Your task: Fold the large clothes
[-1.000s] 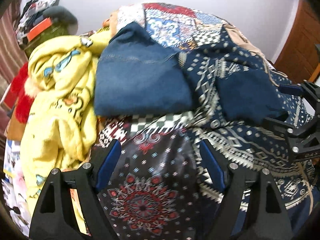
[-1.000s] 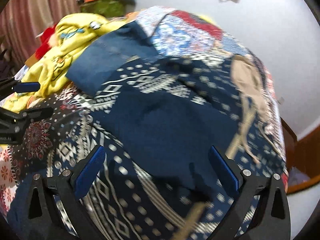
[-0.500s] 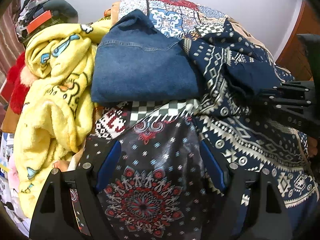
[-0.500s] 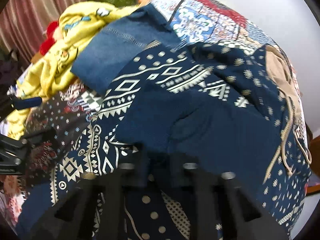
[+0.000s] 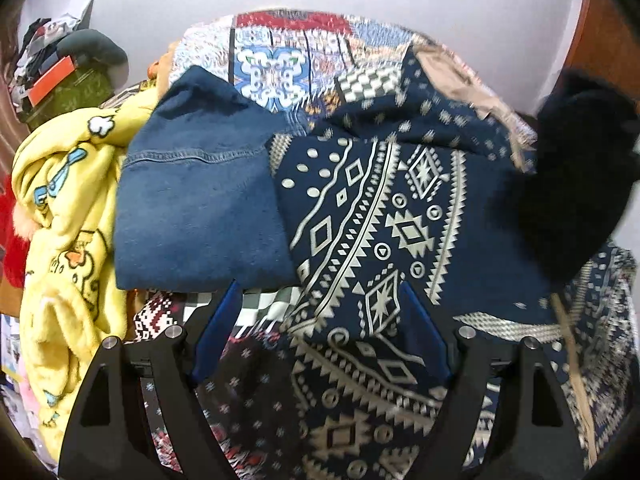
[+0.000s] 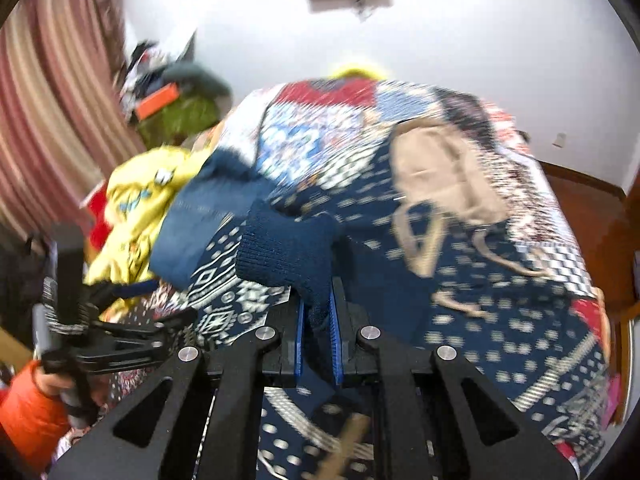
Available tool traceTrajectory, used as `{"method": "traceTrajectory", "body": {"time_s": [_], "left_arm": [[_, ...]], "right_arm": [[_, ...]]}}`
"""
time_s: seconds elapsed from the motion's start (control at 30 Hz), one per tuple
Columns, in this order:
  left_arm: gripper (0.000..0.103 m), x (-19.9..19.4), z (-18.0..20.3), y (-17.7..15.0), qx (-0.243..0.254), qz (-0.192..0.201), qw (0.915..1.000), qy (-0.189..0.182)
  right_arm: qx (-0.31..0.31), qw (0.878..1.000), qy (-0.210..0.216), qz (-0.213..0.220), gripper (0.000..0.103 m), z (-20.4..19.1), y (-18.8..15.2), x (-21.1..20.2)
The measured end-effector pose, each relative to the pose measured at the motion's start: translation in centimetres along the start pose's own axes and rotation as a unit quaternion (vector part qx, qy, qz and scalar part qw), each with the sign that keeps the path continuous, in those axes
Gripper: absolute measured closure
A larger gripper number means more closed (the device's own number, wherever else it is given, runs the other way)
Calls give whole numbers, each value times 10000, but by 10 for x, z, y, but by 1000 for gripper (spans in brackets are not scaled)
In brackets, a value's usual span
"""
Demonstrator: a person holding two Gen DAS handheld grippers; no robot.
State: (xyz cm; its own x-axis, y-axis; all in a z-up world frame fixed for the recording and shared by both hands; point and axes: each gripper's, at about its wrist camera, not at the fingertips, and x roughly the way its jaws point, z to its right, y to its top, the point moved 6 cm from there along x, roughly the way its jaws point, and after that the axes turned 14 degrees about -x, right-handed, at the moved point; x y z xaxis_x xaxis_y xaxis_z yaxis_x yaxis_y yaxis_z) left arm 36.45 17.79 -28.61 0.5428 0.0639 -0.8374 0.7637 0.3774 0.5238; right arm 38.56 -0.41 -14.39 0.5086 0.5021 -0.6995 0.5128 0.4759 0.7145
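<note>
Cluttered bed [image 5: 280,52] | right tool [image 6: 316,316] clamped on navy cuff [image 6: 288,256] | left tool [image 5: 320,320] wide over patterned hoodie [image 5: 380,220]

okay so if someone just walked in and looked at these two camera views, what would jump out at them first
Probably the navy patterned hoodie spread across the middle of the bed, with the right gripper shut on its dark ribbed cuff. Next, the bright yellow cartoon blanket heaped at the left, beside a folded piece of denim. The left gripper hovers open over the hoodie's near edge.
</note>
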Motion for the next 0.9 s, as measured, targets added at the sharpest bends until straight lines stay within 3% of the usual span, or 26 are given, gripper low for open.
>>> {"method": "traceTrajectory", "body": {"time_s": [0.17,0.4,0.7,0.9], "left_arm": [[22,36,0,-11,-75,-392,9988,288],[16,44,-8,-11,-394,-451,9978,277],[11,47,-1,-9,-184,-325,9975,593],[12,38,1,-12,-231,-331,9965,728]], "right_arm": [[479,9982,-361,39,93,56,-22,-25],[1185,9903,-541,-479,93,117,-82,-21],[1761,9780,-622,-934,93,150,-148,-14],[2019,9727,-563,-991,88,160,-161,-31]]}}
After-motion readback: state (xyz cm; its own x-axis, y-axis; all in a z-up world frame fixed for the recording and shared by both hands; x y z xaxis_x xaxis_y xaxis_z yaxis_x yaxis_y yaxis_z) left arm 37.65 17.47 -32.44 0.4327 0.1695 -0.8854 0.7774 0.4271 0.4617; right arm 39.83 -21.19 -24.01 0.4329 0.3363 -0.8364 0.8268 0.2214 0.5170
